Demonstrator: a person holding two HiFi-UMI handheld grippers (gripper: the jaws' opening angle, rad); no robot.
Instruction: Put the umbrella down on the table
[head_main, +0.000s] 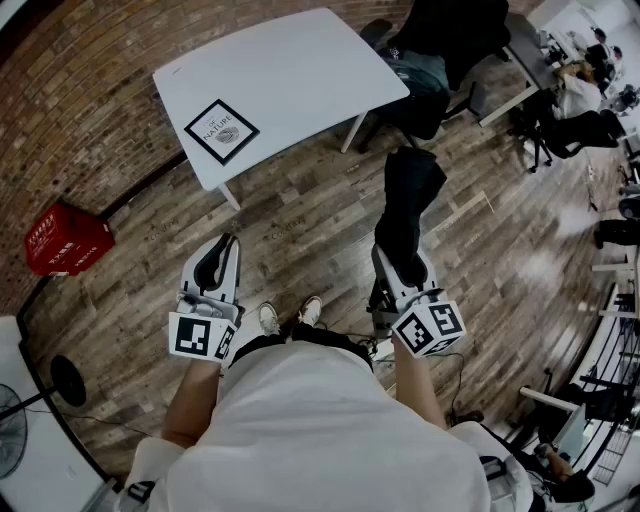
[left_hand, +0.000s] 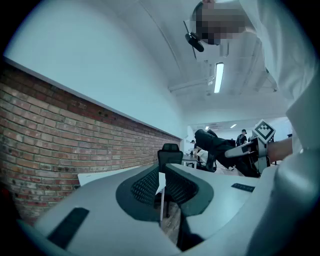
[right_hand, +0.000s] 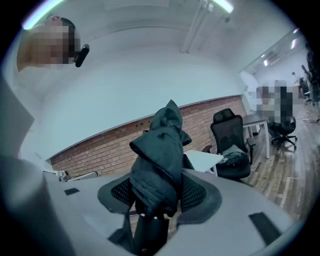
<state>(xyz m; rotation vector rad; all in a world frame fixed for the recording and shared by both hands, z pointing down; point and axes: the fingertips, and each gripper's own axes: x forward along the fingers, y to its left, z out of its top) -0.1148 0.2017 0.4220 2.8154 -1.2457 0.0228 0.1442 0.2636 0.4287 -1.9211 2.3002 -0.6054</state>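
**One camera looks down from the head; one rides on each tool, looking along its jaws.**

The head view looks steeply down over the person's chest at the left tool (head_main: 220, 245) and right tool (head_main: 402, 258), both close below it. The white bench (head_main: 300, 60) and brick wall (head_main: 80, 110) lie farther out beyond the tool tips. The left gripper view sits low just behind its own jaws and faces level towards the wall, the bench edge and an office chair (left_hand: 170, 150), with the right tool off to its right. The right gripper view sits the same way, with the umbrella (right_hand: 157, 165) filling its near centre. Both gripper views share the wall, bench and chair ahead of the tools.
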